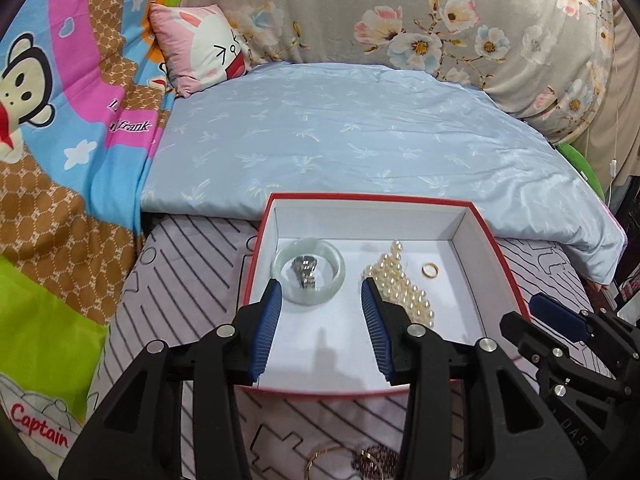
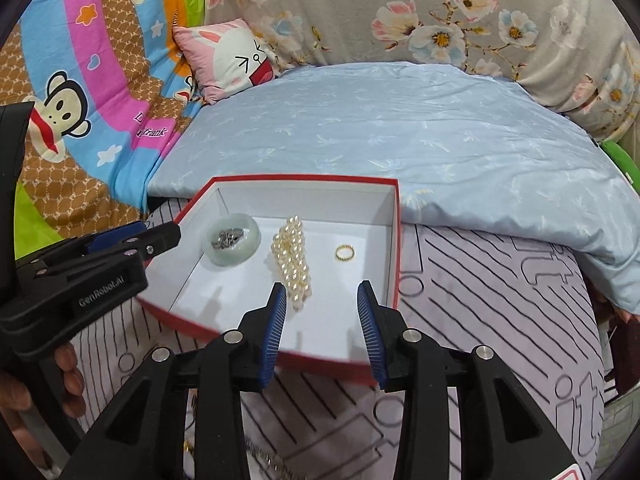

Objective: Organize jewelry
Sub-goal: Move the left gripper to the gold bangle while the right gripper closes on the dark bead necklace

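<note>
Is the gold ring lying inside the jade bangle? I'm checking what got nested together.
No: the gold ring lies alone on the box floor, right of the pearl strand, while the jade bangle encircles a silver watch.

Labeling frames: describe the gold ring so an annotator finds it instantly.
Find the red-edged white box on the bed. Inside lie a jade bangle, a pearl strand and, nearest the right wall, the gold ring. It is the smallest piece, lying alone.

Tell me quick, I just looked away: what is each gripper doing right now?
Left gripper: open, holding nothing, over the red box.
Right gripper: open, holding nothing, beside the pearl necklace.
</note>
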A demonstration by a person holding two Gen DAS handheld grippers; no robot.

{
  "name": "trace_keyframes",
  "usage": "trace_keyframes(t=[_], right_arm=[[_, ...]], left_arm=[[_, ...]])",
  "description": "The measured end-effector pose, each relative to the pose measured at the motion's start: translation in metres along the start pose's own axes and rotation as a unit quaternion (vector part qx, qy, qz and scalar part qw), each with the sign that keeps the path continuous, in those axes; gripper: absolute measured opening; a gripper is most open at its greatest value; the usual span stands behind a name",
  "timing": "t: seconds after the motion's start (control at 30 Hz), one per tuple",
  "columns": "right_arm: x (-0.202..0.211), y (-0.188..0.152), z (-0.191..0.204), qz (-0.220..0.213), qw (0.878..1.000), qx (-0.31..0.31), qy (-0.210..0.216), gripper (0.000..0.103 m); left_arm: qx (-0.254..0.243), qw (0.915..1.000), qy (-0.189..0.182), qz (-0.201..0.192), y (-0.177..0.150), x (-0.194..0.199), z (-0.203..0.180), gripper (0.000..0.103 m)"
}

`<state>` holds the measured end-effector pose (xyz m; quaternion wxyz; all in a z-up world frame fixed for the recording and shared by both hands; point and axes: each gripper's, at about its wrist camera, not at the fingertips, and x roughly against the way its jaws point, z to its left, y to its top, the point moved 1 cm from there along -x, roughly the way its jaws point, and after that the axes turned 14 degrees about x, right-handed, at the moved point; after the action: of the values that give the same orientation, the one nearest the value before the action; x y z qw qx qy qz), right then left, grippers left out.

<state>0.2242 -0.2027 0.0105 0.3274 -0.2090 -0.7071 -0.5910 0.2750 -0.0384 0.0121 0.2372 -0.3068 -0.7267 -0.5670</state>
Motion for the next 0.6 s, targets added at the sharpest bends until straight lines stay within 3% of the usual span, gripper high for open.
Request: trace_keyframes(t=[0.27,0.6], right_arm=[[0.036,-0.04,0.007,0.007,1.0,-0.003,-0.002,0.037],[0.064,-0.092,0.018,0.03,1.0,-0.006,-0.002,0.037]], left_arm=[[0.004,1.0,0.007,0.005,-0.036,0.037,0.02,0.041],[0.021,0.9979,0.014,0.06,-0.097,0.042,0.05,0.042]])
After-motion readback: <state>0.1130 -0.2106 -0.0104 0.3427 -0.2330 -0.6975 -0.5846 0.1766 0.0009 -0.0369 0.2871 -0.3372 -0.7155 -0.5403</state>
